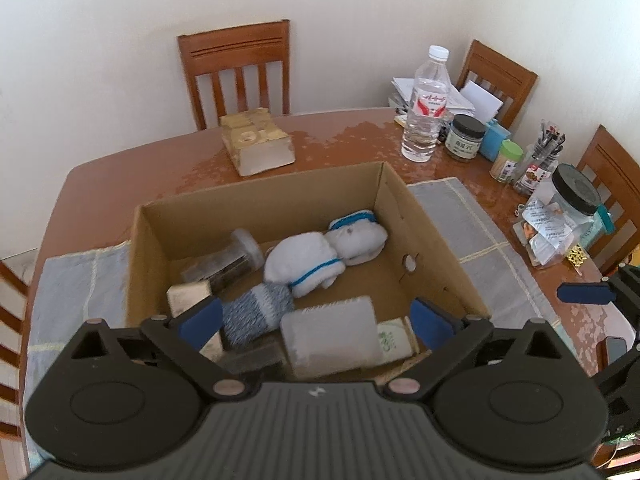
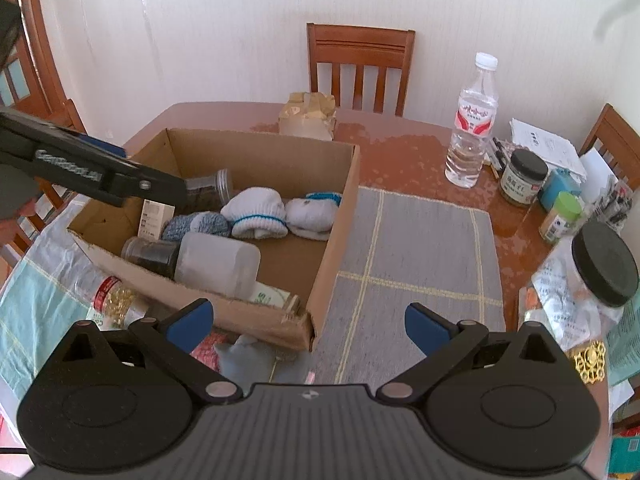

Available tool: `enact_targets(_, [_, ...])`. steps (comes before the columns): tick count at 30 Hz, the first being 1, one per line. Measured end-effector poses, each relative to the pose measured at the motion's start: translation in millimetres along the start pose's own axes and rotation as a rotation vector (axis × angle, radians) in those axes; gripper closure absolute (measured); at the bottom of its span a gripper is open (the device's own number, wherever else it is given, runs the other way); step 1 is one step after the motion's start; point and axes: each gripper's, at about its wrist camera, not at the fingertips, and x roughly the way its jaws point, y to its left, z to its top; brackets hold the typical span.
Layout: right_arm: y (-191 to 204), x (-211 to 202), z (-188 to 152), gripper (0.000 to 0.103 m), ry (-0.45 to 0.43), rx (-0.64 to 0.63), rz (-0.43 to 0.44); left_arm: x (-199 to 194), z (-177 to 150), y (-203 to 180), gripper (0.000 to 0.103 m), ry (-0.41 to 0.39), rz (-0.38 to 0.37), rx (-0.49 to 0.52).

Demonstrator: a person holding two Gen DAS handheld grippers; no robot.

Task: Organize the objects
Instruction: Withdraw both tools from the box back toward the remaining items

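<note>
Lengthwise, frosted container (image 2: 218, 263) on side

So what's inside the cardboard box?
Inside the cardboard box lie rolled socks, a frosted plastic container, a dark jar and small cartons. Whatever lies beneath them is hidden.

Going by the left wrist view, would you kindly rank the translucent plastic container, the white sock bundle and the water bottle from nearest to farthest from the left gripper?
From the left gripper:
1. Translucent plastic container: in the box, right between the open fingers.
2. White sock bundle: mid-box, further in.
3. Water bottle: standing on the table beyond the box, far right.
</note>
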Motion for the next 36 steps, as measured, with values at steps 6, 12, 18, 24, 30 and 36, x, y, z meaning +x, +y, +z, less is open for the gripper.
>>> enact_targets(6, [7.3, 4.1, -32.1, 0.000, -0.009, 0.019, -0.033, -15.6, -40.2, 6.4, 0.002, -0.020, 0.036, -0.024])
enact_targets(12, [16.4, 8.3, -67.9, 0.000, 0.005, 0.023, -0.056, -22.5, -87.5, 17.6, 0.001, -0.010, 0.097, -0.065])
enact_targets(18, [20.5, 11.5, -86.8, 0.000, 0.015, 0.081, -0.090, -12.8, -129.7, 34.7, 0.001, 0.037, 0.143, -0.145])
enact_targets(24, [24.0, 15.4, -99.5, 0.000, 0.033, 0.160, -0.087, -4.8, -154.1, 48.4, 0.001, 0.072, 0.147, -0.217])
enact_targets(30, [32.5, 20.8, -105.2, 0.000, 0.055, 0.202, -0.092, 2.7, -159.7, 62.2, 0.001, 0.071, 0.155, -0.234])
enact_targets(36, [51.0, 16.8, -106.3, 0.000, 0.056, 0.225, -0.134, 15.6, -156.9, 81.8, 0.001, 0.074, 0.117, -0.224])
